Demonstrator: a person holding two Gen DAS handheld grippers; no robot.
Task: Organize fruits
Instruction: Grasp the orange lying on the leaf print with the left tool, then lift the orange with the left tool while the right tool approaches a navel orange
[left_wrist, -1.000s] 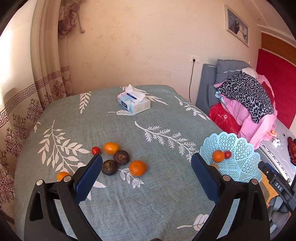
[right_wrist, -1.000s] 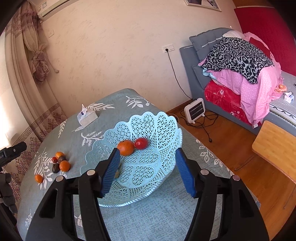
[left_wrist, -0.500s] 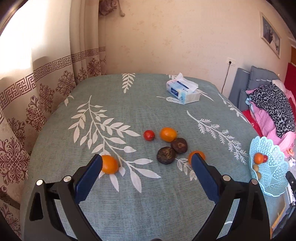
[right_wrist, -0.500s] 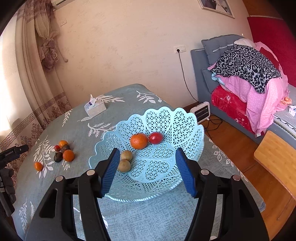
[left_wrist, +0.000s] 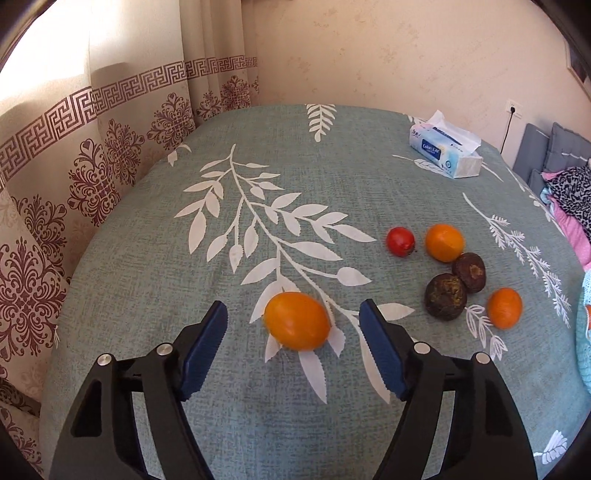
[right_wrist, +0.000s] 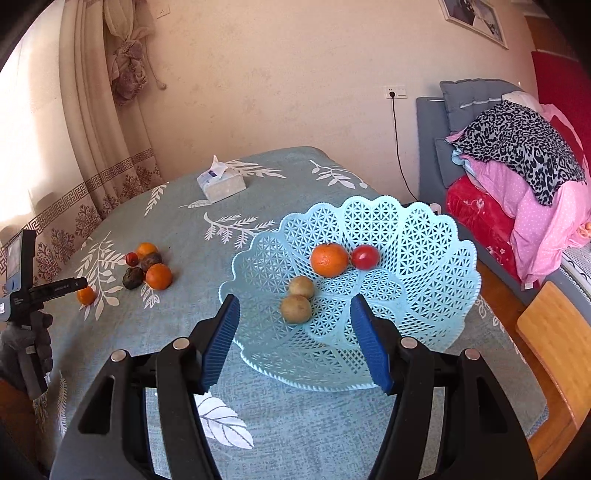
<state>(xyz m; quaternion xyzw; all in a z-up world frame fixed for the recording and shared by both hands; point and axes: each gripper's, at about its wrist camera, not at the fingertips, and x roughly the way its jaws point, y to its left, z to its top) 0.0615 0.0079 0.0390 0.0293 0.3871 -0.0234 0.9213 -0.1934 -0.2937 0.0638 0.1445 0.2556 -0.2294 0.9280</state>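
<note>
1. The left tongs (left_wrist: 293, 326) are spread wide, low in the frame. A smooth orange fruit (left_wrist: 296, 320) lies on the counter (left_wrist: 221, 258) between the blue pads, touching neither.
2. To the right sit a small red tomato (left_wrist: 400, 241), a second orange (left_wrist: 444, 242), two dark brown wrinkled fruits (left_wrist: 458, 286) and a third orange (left_wrist: 504, 308).
3. The right tongs (right_wrist: 294, 312) are spread too, holding nothing, over the pale blue lacy plastic basket (right_wrist: 424, 295).
4. Inside it lie one bumpy orange (right_wrist: 329, 259), one red tomato (right_wrist: 365, 257) and two tan round fruits (right_wrist: 298, 300).
</note>
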